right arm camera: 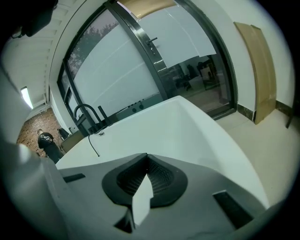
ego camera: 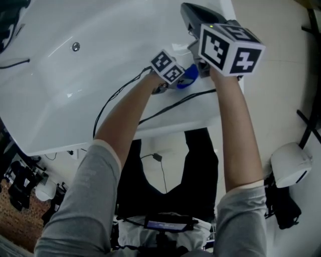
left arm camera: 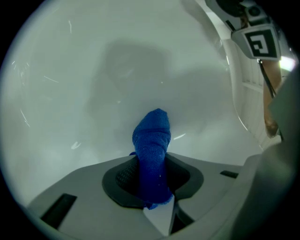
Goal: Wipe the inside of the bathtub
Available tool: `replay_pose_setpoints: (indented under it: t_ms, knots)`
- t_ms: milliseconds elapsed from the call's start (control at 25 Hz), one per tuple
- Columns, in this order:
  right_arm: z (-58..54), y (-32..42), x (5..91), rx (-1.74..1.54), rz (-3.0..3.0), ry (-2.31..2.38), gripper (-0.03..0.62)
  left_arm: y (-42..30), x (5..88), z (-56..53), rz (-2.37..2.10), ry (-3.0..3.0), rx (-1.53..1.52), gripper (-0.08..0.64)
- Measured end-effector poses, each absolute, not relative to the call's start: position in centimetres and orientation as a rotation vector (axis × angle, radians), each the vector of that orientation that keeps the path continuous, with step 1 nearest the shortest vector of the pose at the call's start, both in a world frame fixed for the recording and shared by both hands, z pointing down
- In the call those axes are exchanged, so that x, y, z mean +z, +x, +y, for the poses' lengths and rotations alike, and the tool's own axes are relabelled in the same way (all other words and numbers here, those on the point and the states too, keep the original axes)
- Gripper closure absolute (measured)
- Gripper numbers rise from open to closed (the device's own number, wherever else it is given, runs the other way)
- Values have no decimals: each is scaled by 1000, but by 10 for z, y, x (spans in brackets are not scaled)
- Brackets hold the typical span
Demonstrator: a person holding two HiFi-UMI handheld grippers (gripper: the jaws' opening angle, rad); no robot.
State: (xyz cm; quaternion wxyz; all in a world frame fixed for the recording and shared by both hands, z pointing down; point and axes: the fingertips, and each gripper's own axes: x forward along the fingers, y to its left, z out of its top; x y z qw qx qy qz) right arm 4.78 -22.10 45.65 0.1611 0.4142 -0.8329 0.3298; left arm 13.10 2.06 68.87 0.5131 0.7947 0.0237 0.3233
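Gripping the blue cloth (left arm camera: 153, 133), the left gripper (left arm camera: 153, 166) had its jaws closed on the middle of it, pads pinching both sides. The cloth was bunched into a narrow roll. Its long axis ran straight out along the jaws, with the free end ahead of the tips and pointed at the white inner wall of the bathtub (left arm camera: 84, 70). The wall lay directly in front of the cloth end and near it. Contact could not be confirmed from the left gripper view, though a soft shadow sat on the wall ahead.

In the head view the left gripper (ego camera: 168, 68) reached over the near rim of the bathtub (ego camera: 165, 120) at its right-hand end. The cloth (ego camera: 189, 75) showed blue just beside the marker cube.

The right gripper (right arm camera: 146, 159) had its jaws fully together with nothing between them. It looked along the bathtub's top edge (right arm camera: 187, 122) toward a glass door (right arm camera: 140, 61), away from the basin. In the head view it (ego camera: 190, 12) sat just right of the left one, above the rim.

Judgement: the left hand was the working one, since only it carried the cloth and faced the surface. The next move would call for pushing forward along the cloth's axis until the end flattened on the wall, then sweeping sideways. Most of the basin lay to the left of the cloth.
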Motion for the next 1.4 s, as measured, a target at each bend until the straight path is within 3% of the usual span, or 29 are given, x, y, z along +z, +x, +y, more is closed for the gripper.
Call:
replay_pose_setpoints:
  t_ms: [800, 1400]
  knots:
    - [-144, 176, 362, 1016, -2269, 1409, 584, 189, 562, 37, 57, 1931, 727, 440]
    - [-107, 220, 318, 1015, -2230, 1516, 584, 206, 493, 48, 99, 2010, 704, 439]
